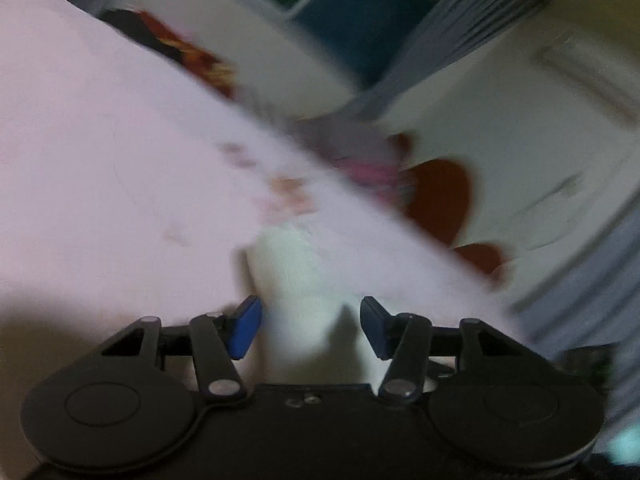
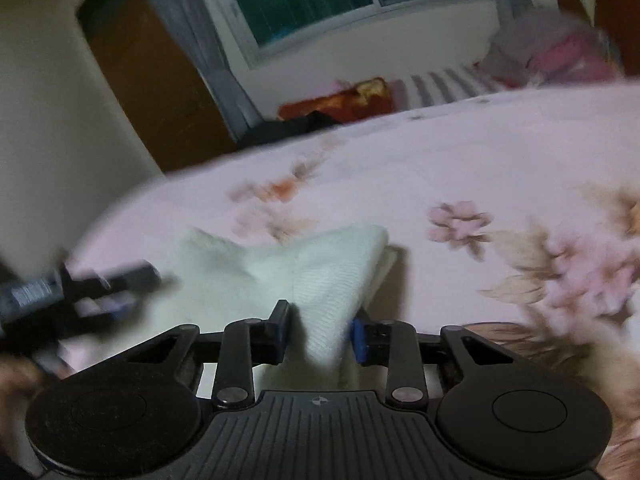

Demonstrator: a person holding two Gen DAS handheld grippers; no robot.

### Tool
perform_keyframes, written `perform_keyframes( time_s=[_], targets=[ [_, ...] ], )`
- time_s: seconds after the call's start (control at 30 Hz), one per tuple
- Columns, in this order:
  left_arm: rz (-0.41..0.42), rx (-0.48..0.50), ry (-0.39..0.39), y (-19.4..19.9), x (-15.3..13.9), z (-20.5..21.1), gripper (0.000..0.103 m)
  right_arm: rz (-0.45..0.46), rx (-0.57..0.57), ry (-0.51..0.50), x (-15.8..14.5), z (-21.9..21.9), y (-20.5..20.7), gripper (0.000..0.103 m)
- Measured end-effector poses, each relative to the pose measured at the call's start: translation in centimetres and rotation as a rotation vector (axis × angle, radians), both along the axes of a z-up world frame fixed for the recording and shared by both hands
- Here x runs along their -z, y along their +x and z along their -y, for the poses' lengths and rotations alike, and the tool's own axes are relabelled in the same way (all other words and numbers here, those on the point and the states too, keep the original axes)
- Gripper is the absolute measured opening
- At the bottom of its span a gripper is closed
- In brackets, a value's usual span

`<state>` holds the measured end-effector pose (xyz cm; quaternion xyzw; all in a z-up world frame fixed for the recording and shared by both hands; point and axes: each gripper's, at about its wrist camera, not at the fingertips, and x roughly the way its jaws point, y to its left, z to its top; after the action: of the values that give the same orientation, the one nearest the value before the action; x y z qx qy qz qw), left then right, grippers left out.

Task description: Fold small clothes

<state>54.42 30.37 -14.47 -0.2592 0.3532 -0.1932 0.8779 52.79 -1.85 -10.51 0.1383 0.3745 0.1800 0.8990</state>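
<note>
Left wrist view: everything is smeared by blur. The left gripper has its jaws spread, with a white cloth running between the blue pads; whether they touch it is impossible to tell. The cloth lies on a pink flowered bedsheet.

Right wrist view: the right gripper has its jaws apart too, a bunched point of the cloth between them, contact unclear. The left gripper shows blurred at the cloth's left edge. A clothes pile sits far back, its items indistinct.
</note>
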Motion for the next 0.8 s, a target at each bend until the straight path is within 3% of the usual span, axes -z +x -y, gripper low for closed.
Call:
perform_keyframes(
  time_s=[0.03, 0.07, 0.13, 0.2, 0.27, 0.33, 0.43, 0.5, 0.57, 0.6, 0.7, 0.8],
  targets=[
    [-0.035, -0.003, 0.067, 0.2, 0.1, 0.0, 0.054, -0.008, 0.017, -0.042, 0.4, -0.1, 0.2, 0.038],
    [-0.028, 0.003, 0.087, 0.0, -0.4, 0.0, 0.055, -0.014, 0.043, -0.046, 0.3, 0.0, 0.2, 0.046],
    [-0.001, -0.009, 0.181, -0.9, -2.3, 0.4, 0.054, -0.027, 0.128, -0.089, -0.8, 0.2, 0.2, 0.046],
    [0.065, 0.025, 0.203, -2.4, -4.4, 0.9, 0.054, 0.025, 0.161, -0.073, -2.6, 0.6, -1.0, 0.045],
    [0.119, 0.084, 0.232, -4.1, -6.1, 2.2, 0.054, 0.054, 0.116, -0.031, -4.2, 0.3, -2.6, 0.045],
    [0.141, 0.154, 0.274, -5.5, -6.6, 4.1, 0.053, 0.083, 0.054, -0.053, -5.1, -1.0, -4.1, 0.045],
    [0.070, 0.250, 0.329, -5.7, -4.9, 6.8, 0.046, 0.062, -0.053, -0.228, -4.0, -4.2, -5.5, 0.043],
    [0.045, 0.234, 0.319, -5.8, -4.0, 7.1, 0.046, -0.009, -0.053, -0.368, -1.6, -5.7, -5.0, 0.040],
    [0.030, 0.191, 0.256, -6.4, -4.8, 6.4, 0.045, -0.021, -0.017, -0.328, -1.6, -5.0, -5.2, 0.040],
    [0.038, 0.175, 0.240, -7.1, -5.3, 6.2, 0.045, -0.008, -0.008, -0.341, -2.2, -5.1, -5.7, 0.034],
    [0.076, 0.174, 0.329, -10.1, -6.3, 6.6, 0.045, 0.071, -0.057, -0.365, -4.2, -5.8, -8.7, 0.030],
    [0.059, 0.152, 0.413, -12.9, -5.7, 7.7, 0.045, 0.062, -0.126, -0.347, -4.1, -6.2, -11.6, 0.030]
  ],
)
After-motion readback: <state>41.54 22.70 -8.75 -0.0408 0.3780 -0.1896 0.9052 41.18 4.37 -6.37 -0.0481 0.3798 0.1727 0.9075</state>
